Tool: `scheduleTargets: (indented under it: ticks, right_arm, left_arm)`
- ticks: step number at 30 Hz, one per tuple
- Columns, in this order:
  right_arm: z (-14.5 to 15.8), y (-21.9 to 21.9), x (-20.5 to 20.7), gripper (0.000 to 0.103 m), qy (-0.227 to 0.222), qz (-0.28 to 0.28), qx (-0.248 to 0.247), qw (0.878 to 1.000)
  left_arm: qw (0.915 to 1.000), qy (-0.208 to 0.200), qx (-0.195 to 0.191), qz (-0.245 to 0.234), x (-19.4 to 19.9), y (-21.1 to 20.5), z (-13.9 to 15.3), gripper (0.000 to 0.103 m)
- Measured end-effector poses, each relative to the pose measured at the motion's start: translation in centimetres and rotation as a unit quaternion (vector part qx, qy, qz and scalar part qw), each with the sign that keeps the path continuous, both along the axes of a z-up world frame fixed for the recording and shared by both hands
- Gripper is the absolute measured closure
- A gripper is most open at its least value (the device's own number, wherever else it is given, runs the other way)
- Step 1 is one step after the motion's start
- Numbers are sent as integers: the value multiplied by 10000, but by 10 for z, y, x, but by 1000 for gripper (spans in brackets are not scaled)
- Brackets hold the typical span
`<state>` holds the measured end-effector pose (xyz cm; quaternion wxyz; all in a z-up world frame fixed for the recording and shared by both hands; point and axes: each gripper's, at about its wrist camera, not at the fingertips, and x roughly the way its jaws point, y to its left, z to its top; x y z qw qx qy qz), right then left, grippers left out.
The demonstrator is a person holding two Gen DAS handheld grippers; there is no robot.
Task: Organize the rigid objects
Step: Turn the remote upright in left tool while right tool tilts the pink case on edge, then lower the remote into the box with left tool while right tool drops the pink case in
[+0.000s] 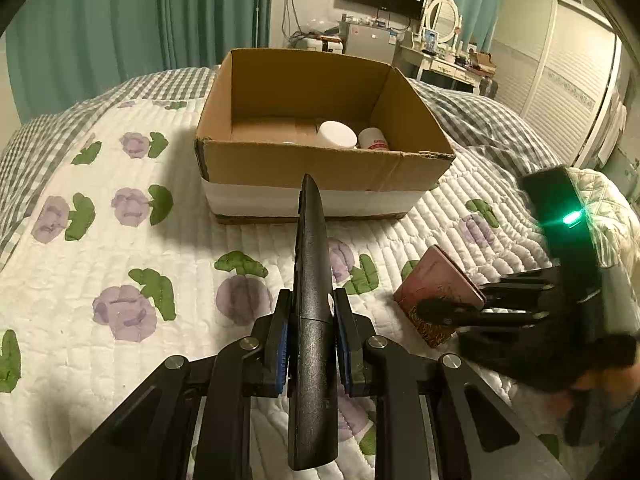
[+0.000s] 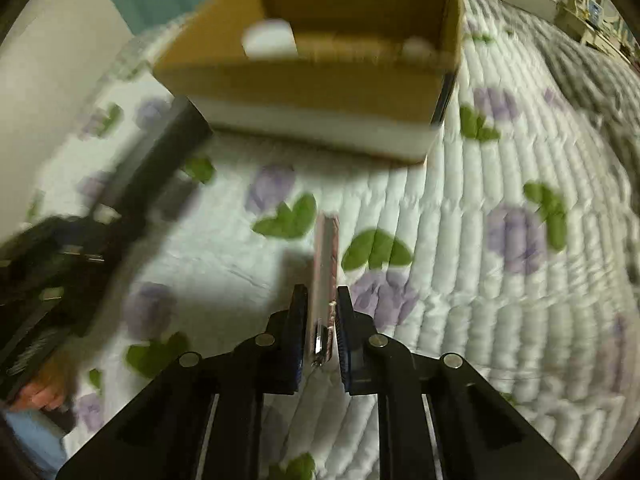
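My left gripper (image 1: pixel 311 320) is shut on a long black remote control (image 1: pixel 310 264), held edge-up and pointing at the cardboard box (image 1: pixel 320 168). The box stands on the bed and holds a white jar (image 1: pixel 337 134) and a white bottle (image 1: pixel 372 139). My right gripper (image 2: pixel 323 316) is shut on a thin pink case (image 2: pixel 326 260), seen edge-on; it also shows in the left wrist view (image 1: pixel 436 284), held above the quilt at the right. The right wrist view is blurred; the box (image 2: pixel 316 76) lies ahead of it, and the left gripper with the remote (image 2: pixel 160 160) is at its left.
The bed is covered by a white quilt with purple flowers (image 1: pixel 120 240) and a grey checked blanket (image 1: pixel 480 120) behind the box. Teal curtains (image 1: pixel 120 20), a dressing table (image 1: pixel 444 64) and a wardrobe (image 1: pixel 560 80) stand beyond the bed.
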<state>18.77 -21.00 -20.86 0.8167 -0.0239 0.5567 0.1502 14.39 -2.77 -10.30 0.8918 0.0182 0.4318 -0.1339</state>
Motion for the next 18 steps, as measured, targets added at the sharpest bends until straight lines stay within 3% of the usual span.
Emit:
scheduleTargets:
  ticks: [3,7,13,18]
  right_arm:
    - [3,7,0,93,-270,-154,-48,9995]
    - [20,23,-9,93,-551,86,-273,9981]
    - [74,23,-25,94,-1234,122,-272,9919]
    - [131,16,-5,94,-1725,176,-202,9846]
  left_arm:
    - [10000,51,11,3,1,-1,0,83]
    - [10000,-20,-1,-80,0,-4,13,83]
    - [9993,-354,-79,13,-1,-5,52,83]
    - [9978,-664,16,46,14,-11,89,83]
